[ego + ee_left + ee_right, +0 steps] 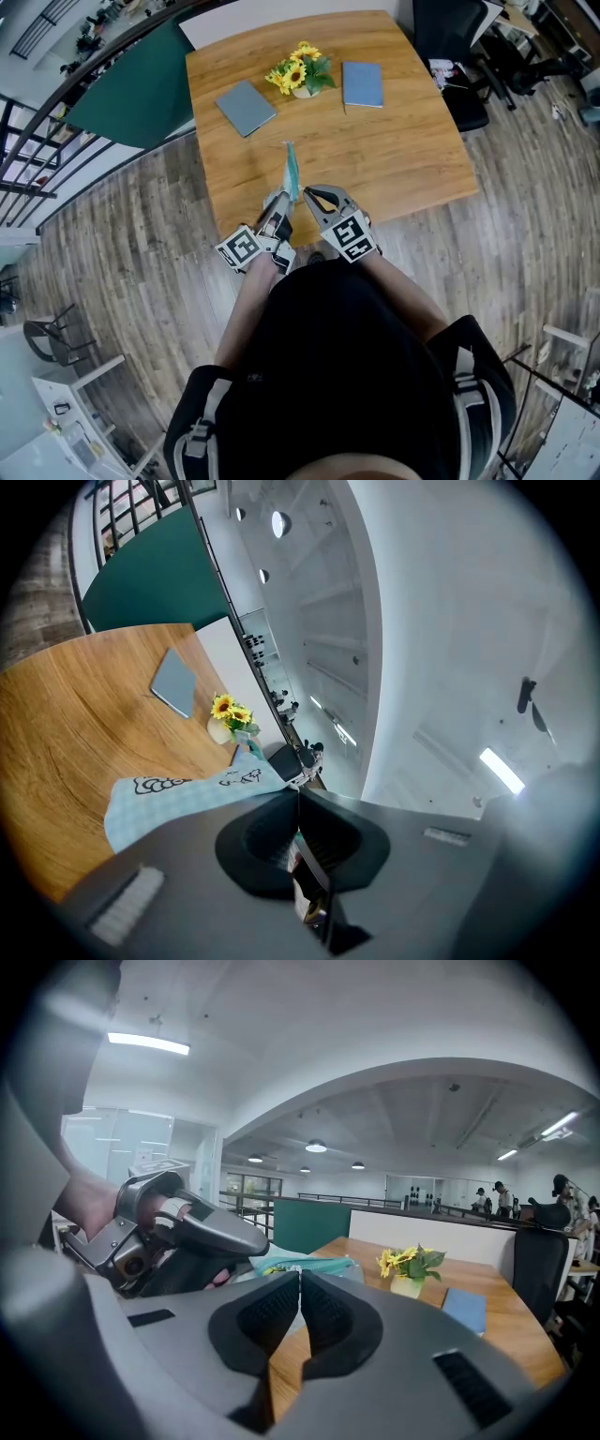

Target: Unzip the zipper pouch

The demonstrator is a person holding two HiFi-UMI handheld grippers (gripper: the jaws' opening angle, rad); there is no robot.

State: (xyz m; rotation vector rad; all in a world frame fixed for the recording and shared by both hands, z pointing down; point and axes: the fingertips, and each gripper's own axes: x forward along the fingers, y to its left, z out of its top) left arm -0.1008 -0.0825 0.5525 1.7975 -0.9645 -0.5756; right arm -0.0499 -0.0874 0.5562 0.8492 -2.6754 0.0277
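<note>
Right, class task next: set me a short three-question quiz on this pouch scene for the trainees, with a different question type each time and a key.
1. True or false: the left tool is shut on the pouch.
2. How many notebooks lie on the table?
3. What stands between the grey notebook and the blue notebook? A. a mug B. sunflowers C. a lamp
Key: 1 true; 2 two; 3 B.
</note>
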